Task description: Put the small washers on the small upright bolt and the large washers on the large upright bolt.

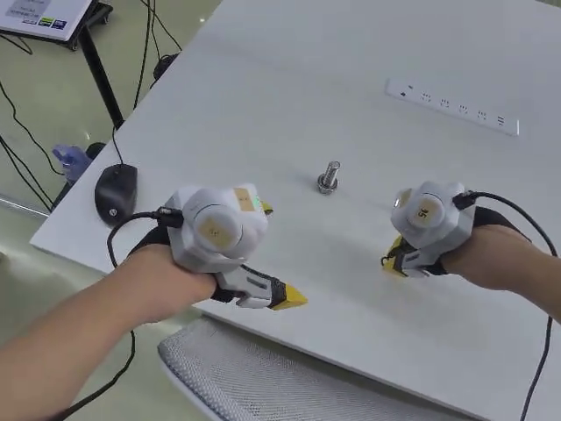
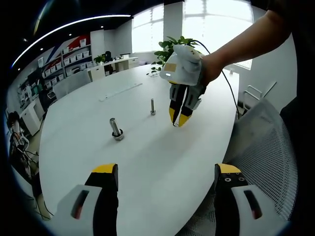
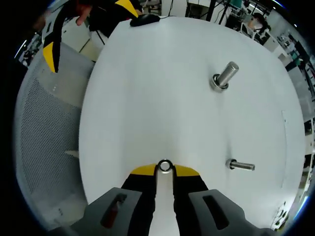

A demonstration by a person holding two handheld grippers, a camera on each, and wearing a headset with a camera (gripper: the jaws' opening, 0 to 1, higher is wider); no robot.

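The large upright bolt (image 1: 329, 178) stands mid-table, with a washer at its base; it also shows in the left gripper view (image 2: 116, 129) and the right gripper view (image 3: 224, 76). The thin small bolt (image 2: 152, 107) (image 3: 240, 166) stands near my right gripper. My right gripper (image 1: 392, 260) (image 2: 179, 119) (image 3: 165, 169) points down at the table, shut on a metal washer (image 3: 165, 166) pinched at its tips. At the table's near edge my left gripper (image 1: 276, 253) (image 2: 166, 172) is open wide and holds nothing.
A white power strip (image 1: 451, 107) lies at the far right of the white table (image 1: 289, 79). A black mouse (image 1: 115, 191) sits at the left edge. A grey mesh chair (image 1: 263, 377) stands below the near edge. Cables hang off the left side.
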